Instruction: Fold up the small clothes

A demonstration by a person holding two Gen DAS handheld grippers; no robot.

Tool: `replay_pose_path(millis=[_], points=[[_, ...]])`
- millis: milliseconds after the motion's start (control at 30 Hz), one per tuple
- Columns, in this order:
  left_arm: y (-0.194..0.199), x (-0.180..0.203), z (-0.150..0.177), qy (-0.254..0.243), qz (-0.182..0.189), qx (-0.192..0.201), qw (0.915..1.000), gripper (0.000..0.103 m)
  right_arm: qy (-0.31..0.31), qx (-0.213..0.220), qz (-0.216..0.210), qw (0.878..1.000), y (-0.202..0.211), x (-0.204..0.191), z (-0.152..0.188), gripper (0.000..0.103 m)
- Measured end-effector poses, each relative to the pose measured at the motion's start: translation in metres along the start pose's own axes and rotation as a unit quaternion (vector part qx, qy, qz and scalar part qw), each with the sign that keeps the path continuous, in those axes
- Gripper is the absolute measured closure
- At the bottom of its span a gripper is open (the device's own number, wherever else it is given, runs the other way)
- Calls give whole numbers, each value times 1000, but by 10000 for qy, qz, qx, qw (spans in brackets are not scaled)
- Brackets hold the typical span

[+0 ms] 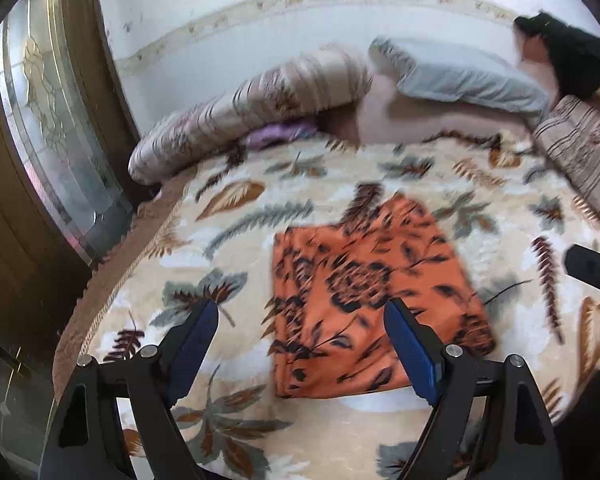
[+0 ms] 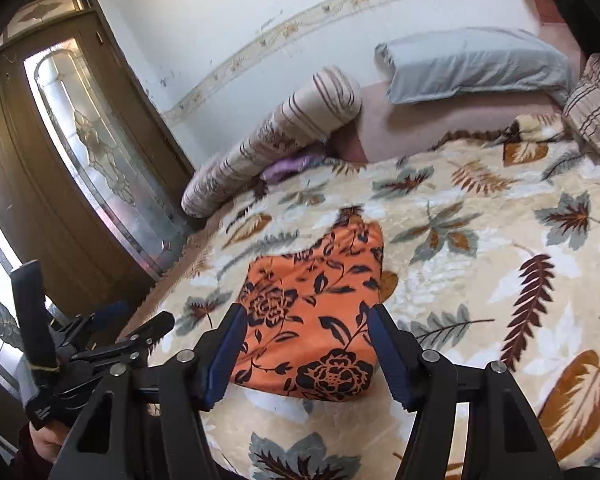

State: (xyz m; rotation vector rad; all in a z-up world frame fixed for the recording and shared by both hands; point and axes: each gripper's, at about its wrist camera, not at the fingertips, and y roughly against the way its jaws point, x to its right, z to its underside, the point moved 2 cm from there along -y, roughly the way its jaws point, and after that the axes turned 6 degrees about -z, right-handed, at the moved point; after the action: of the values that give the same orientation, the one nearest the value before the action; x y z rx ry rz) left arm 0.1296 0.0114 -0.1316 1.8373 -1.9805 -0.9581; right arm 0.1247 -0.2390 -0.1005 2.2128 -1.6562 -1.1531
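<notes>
the orange cloth (image 1: pixel 364 300) is judged light, thin and limp, likely to slide on the plush blanket (image 1: pixel 500 208), so it is best pinched at a corner or along an edge where layers stack. it is seen lying flat and folded on the bed, ahead of and below both grippers, untouched. the left gripper (image 1: pixel 300 328) and right gripper (image 2: pixel 306 334) are held wide open with nothing in the jaws.

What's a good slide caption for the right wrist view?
Open right gripper above folded orange floral garment on leaf-print blanket.
</notes>
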Motion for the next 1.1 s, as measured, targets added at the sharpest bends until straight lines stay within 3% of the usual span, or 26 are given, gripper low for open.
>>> replay_pose_path(millis=[200,333,433,600,833,967,1100], points=[[-70,-25,16,33,-524,-693,9962,18,-246,-649,46,9976,-55,13,16,62],[-95,-30,24,69,-539,-883,9946,18,-356,-948,64,9948,-90,17,25,63],[-126,-18,40,-158,-368,-1383,9896,18,-620,-1614,249,9846,-126,31,47,62],[-130,-24,36,-128,-206,-1262,9917,18,-407,-1459,206,9883,-121,28,37,63],[-158,-36,-18,-57,-383,-1001,9942,18,-533,-1098,363,9919,-150,47,-25,63],[-208,-21,-21,-202,-236,-1528,9878,17,-930,-1425,374,9847,-206,73,-36,63],[-211,-21,-22,-132,-316,-1454,9888,16,-699,-1451,366,9863,-212,70,-34,62]])
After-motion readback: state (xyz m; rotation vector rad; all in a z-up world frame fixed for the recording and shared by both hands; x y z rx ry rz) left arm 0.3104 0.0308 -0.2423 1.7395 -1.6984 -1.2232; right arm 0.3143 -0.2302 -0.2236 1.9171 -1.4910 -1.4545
